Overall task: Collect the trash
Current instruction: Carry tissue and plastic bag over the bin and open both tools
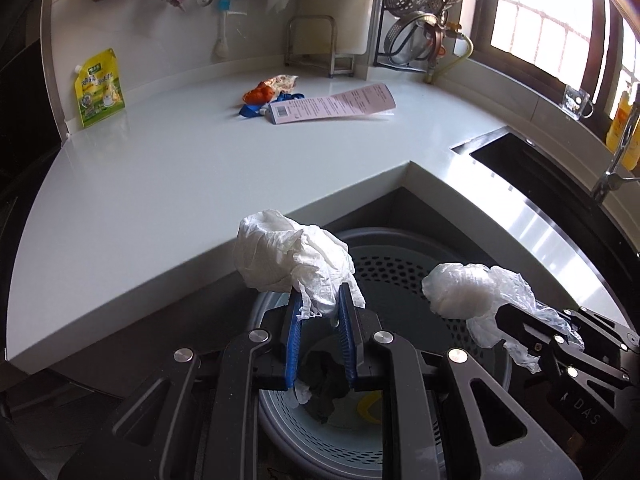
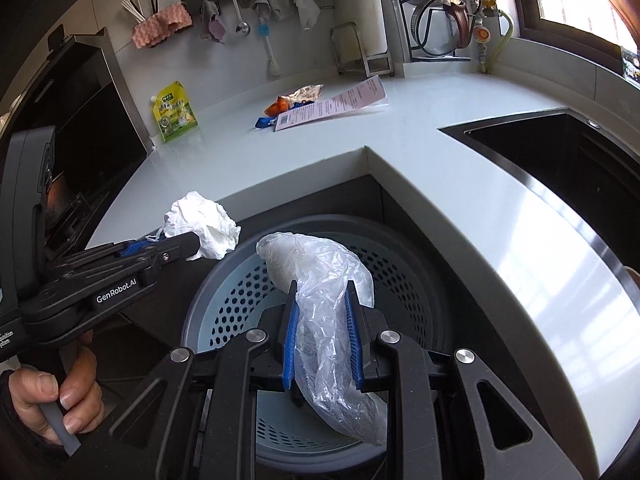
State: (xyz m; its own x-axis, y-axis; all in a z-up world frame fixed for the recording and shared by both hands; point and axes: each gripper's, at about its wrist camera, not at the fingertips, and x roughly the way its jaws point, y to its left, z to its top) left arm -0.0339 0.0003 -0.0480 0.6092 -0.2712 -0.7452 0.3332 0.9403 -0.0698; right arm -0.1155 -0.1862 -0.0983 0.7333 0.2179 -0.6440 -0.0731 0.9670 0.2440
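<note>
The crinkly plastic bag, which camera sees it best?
The right wrist view: the clear plastic bag fills the middle, clamped between the right gripper's blue pads. The left wrist view shows it smaller, off to the side.

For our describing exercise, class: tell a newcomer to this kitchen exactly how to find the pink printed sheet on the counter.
Start at the pale L-shaped countertop and look to its back corner, just before the metal stand by the wall. The pink printed sheet lies flat there, beside an orange wrapper and a blue strap. It alone is long, flat and covered in text.
</note>
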